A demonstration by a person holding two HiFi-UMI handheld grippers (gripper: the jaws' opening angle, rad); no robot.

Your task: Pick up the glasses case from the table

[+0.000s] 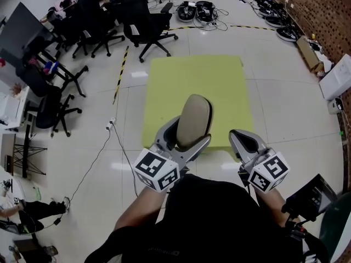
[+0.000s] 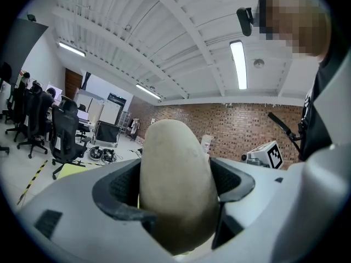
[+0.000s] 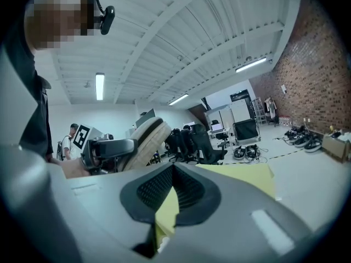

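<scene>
A beige oval glasses case (image 1: 193, 120) stands on end between the jaws of my left gripper (image 1: 184, 139), which is shut on its lower half. It is held in the air above the near edge of the yellow table (image 1: 192, 78). In the left gripper view the case (image 2: 174, 174) fills the gap between both dark pads. My right gripper (image 1: 242, 139) hangs beside it to the right, shut with nothing in it. In the right gripper view its pads (image 3: 159, 193) meet at the tips, and the case (image 3: 147, 138) shows off to the left.
Black office chairs (image 1: 145, 29) stand beyond the table's far left corner. Cables and round devices (image 1: 197, 11) lie on the floor behind it. Boxes (image 1: 335, 78) line the brick wall at the right. A cable (image 1: 101, 147) runs across the floor at the left.
</scene>
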